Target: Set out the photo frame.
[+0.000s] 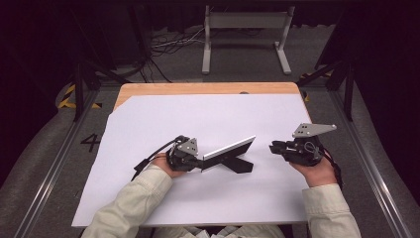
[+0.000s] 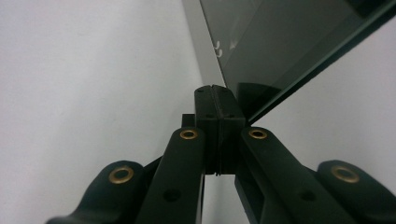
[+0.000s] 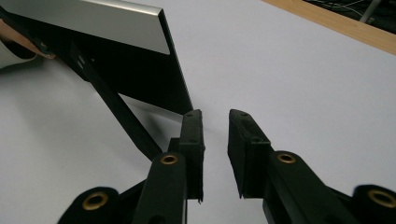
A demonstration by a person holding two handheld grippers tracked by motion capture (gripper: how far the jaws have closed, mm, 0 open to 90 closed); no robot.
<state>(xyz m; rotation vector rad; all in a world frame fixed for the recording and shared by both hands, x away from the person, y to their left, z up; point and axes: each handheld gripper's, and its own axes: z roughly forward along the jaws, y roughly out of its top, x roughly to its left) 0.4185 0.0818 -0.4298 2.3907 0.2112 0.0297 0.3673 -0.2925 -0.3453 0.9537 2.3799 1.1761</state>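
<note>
A thin flat panel (image 1: 229,148) with a silver edge and a dark face stands tilted on the white sheet (image 1: 198,114), with a black strut (image 1: 237,164) behind it resting on the sheet. My left gripper (image 1: 200,162) is shut on the panel's left corner. In the left gripper view the pads (image 2: 205,107) press together where the panel (image 2: 280,42) runs into them. My right gripper (image 1: 273,147) hovers just right of the panel's far end, open with nothing between its jaws. The right gripper view has the panel (image 3: 102,18) and strut (image 3: 116,109) just left of that gripper (image 3: 215,116).
The white sheet covers most of a wooden table (image 1: 198,88), whose bare edge shows at the back. Beyond the table a grey metal stand (image 1: 245,22) and loose cables (image 1: 168,44) sit on the floor. Metal rails run along both sides of the table.
</note>
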